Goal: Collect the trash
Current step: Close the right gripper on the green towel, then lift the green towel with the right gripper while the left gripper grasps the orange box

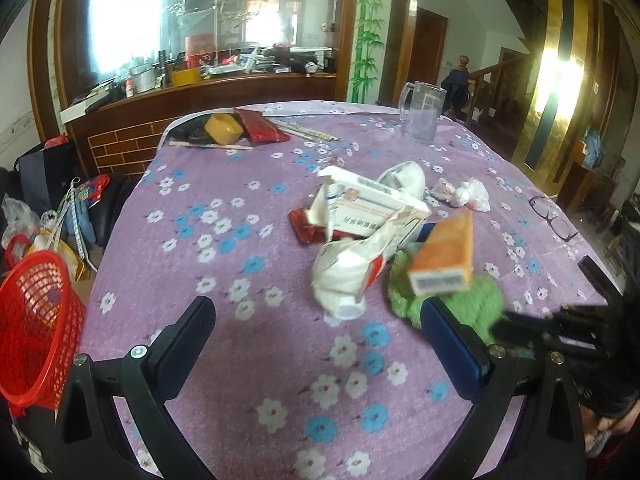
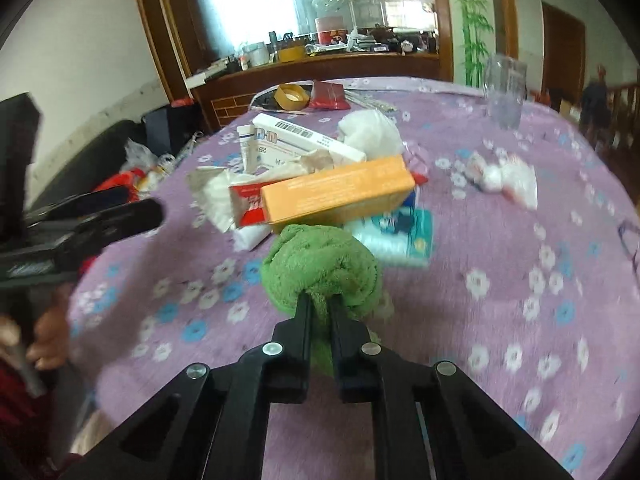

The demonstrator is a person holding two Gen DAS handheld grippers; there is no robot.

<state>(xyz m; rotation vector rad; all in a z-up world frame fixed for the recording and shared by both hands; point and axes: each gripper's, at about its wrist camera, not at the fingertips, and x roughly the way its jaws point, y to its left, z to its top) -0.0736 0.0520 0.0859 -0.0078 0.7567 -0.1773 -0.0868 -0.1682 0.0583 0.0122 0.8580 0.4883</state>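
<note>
Trash pile [image 2: 320, 184] lies just beyond the right fingers [image 2: 320, 300], clamped on green cloth [image 2: 320, 264]; left fingers [image 1: 316, 320] apart, nearer the basket [image 1: 36, 320].

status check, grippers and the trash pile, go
Right gripper shut on crumpled green cloth. Left gripper open, empty. Orange cardboard box leaning on the cloth. Red mesh basket beside table.

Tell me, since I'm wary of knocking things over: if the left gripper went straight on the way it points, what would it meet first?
Probably the crumpled white wrapper at the near edge of the trash pile; the open left gripper has only bare tablecloth before it, though depth is uncertain.
</note>
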